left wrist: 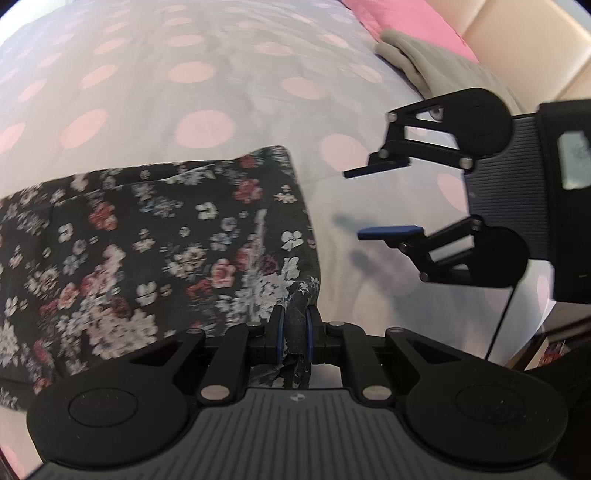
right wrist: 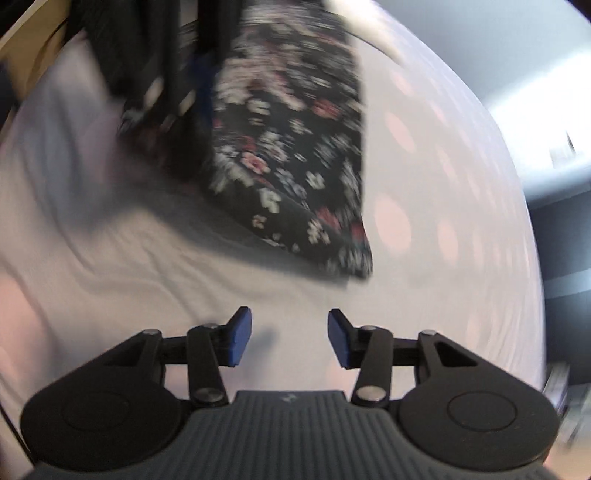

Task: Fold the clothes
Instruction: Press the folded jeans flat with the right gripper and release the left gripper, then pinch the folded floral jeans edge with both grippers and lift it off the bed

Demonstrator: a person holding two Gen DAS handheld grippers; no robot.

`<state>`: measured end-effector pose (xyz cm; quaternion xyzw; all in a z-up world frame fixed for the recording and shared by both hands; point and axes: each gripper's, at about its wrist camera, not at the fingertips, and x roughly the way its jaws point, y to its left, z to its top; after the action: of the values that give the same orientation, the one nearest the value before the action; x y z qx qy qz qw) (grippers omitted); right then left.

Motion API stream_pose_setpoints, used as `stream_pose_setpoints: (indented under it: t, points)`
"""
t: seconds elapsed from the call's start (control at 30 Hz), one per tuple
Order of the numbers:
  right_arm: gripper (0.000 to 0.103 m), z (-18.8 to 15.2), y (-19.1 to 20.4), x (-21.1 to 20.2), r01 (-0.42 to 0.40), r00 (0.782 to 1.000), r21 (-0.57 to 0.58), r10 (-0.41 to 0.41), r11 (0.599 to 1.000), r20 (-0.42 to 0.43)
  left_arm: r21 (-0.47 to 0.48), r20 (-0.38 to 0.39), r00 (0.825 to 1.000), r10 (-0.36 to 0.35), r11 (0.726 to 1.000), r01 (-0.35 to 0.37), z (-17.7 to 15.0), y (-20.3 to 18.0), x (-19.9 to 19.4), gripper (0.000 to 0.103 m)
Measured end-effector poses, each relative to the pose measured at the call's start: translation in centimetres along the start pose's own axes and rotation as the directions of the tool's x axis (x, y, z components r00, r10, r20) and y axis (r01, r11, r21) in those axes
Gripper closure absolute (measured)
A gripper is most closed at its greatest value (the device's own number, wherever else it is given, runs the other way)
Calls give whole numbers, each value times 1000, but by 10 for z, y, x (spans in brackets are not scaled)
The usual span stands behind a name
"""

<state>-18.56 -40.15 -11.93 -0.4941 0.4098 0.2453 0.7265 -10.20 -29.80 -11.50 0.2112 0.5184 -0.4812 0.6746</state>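
Observation:
A dark floral garment (left wrist: 147,240) lies folded on a white bedsheet with pink dots (left wrist: 203,92). My left gripper (left wrist: 294,332) is shut on the garment's near right corner, with cloth bunched between its blue pads. My right gripper (left wrist: 354,201) shows in the left wrist view, open and empty, just right of the garment's edge. In the right wrist view the right gripper (right wrist: 290,338) is open above bare sheet (right wrist: 110,258), and the garment (right wrist: 295,166) lies blurred ahead, with the left gripper behind it at the top left.
A grey folded cloth (left wrist: 417,55) lies at the far right of the bed beside a pink pillow (left wrist: 399,18). A beige padded headboard (left wrist: 517,37) stands behind. The bed's edge and a dark floor (right wrist: 561,221) lie to the right.

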Motion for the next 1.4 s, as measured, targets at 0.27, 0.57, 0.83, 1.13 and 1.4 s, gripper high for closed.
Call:
stream_pose_setpoints:
  t: [0.27, 0.57, 0.83, 1.13, 1.4]
  points:
    - [54, 28, -25, 36, 9, 1000, -294, -5, 956, 13, -33, -18, 1000, -9, 999, 8, -1, 25, -9, 94]
    - [80, 52, -29, 55, -23, 1000, -476, 12, 879, -27, -59, 18, 998, -63, 996, 64, -11, 37, -24, 94]
    - [95, 50, -23, 22, -39, 997, -531, -2, 846, -75, -18, 54, 982, -180, 983, 181, -22, 10, -47, 95]
    - [95, 20, 15, -55, -85, 985, -497, -4, 864, -175, 90, 68, 945, -319, 945, 313, -45, -48, -80, 95]
    - [95, 17, 29, -110, -71, 976, -424, -25, 903, -217, 80, 115, 902, -416, 909, 409, -78, -44, -99, 95]
